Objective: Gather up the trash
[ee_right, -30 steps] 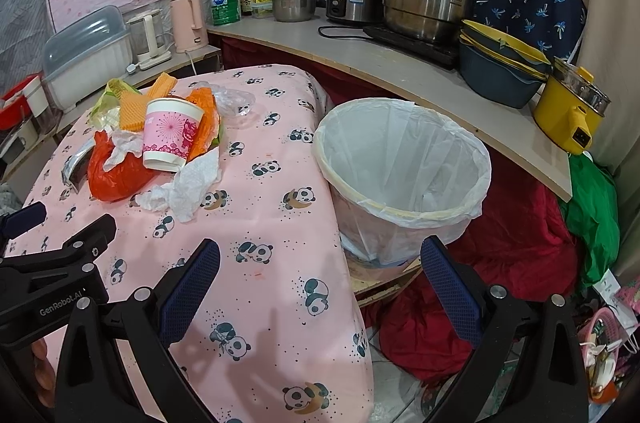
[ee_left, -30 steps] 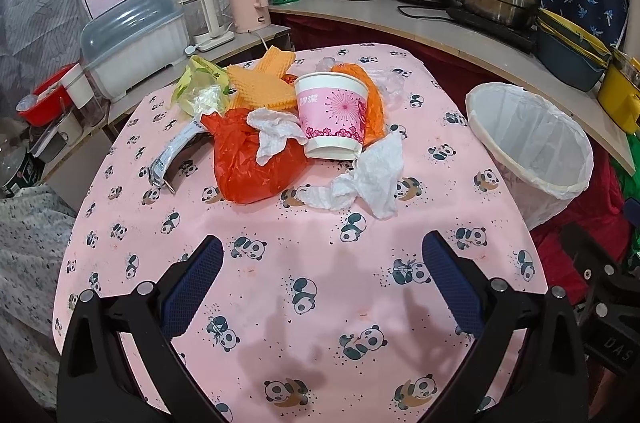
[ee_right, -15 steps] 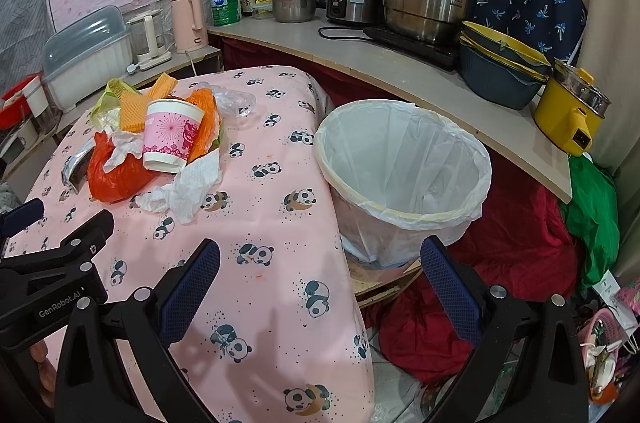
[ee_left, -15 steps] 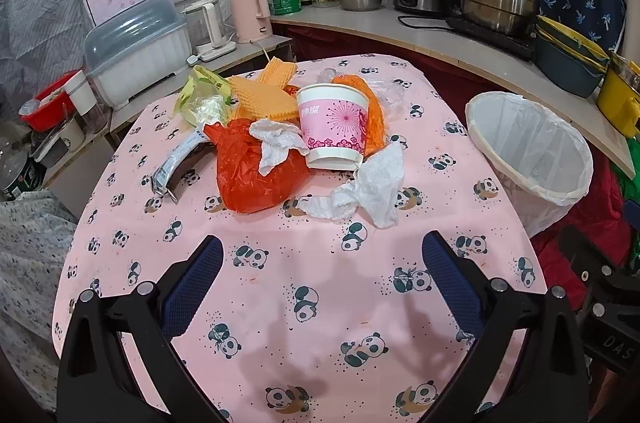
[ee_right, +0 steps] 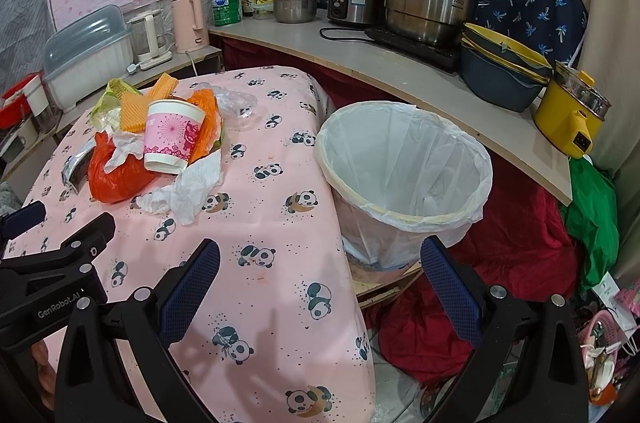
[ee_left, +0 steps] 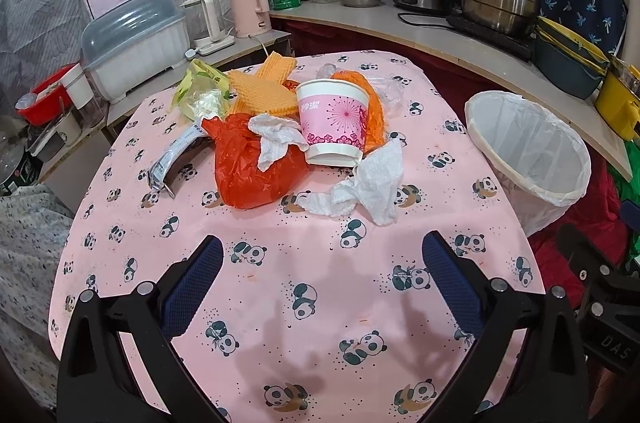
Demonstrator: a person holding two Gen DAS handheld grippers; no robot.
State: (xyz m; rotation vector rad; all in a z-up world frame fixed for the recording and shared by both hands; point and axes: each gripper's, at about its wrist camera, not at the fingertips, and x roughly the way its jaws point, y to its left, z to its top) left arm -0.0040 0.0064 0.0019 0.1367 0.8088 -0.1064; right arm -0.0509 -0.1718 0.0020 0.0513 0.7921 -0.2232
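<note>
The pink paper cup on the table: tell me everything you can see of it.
The paper cup is white with a pink printed band of starburst and flower motifs. It stands open end up, tilted, in the trash pile on the panda tablecloth, and looks empty as far as its mouth shows. It leans against orange plastic; crumpled tissue touches its side. Neither claw touches it.

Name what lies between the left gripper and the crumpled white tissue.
Only bare panda tablecloth separates the left gripper from the white tissue, shown in the left wrist view.
</note>
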